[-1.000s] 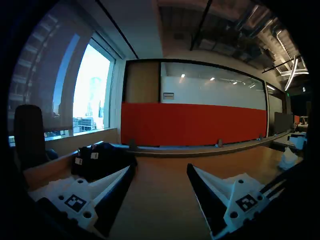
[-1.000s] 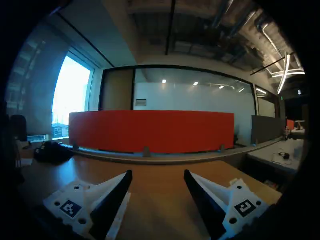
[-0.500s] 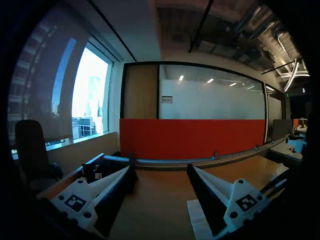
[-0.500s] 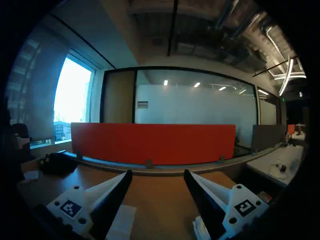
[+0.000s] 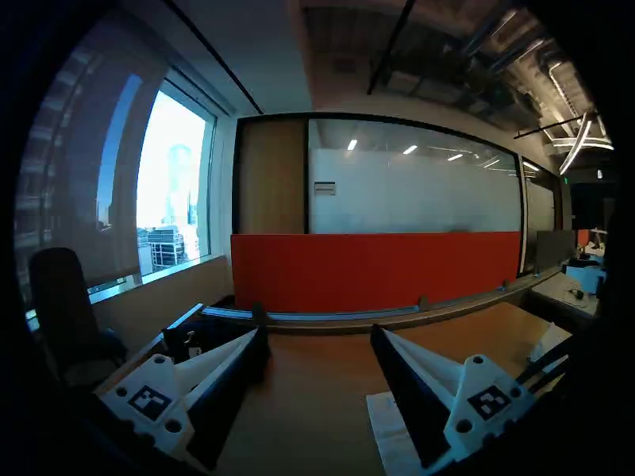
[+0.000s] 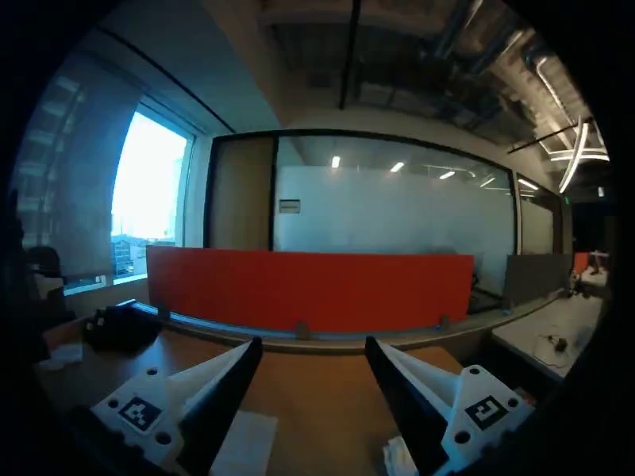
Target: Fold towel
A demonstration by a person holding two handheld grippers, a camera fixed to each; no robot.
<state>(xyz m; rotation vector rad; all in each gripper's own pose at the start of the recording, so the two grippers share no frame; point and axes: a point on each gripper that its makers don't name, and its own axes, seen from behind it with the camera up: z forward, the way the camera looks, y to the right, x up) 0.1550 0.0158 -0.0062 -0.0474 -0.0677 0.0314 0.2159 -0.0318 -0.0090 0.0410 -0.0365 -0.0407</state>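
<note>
Fingers of left gripper and right gripper spread wide above the desk, towel edges peeking beneath

table: wood, smooth, slight sheen.
towel: white cloth, matt; weave too small to tell.
left tool, right tool: white matt plastic, black matt inner faces.
divider panel: red, matt, even.
glass wall: glossy, frosted lower part, catching light spots.
</note>
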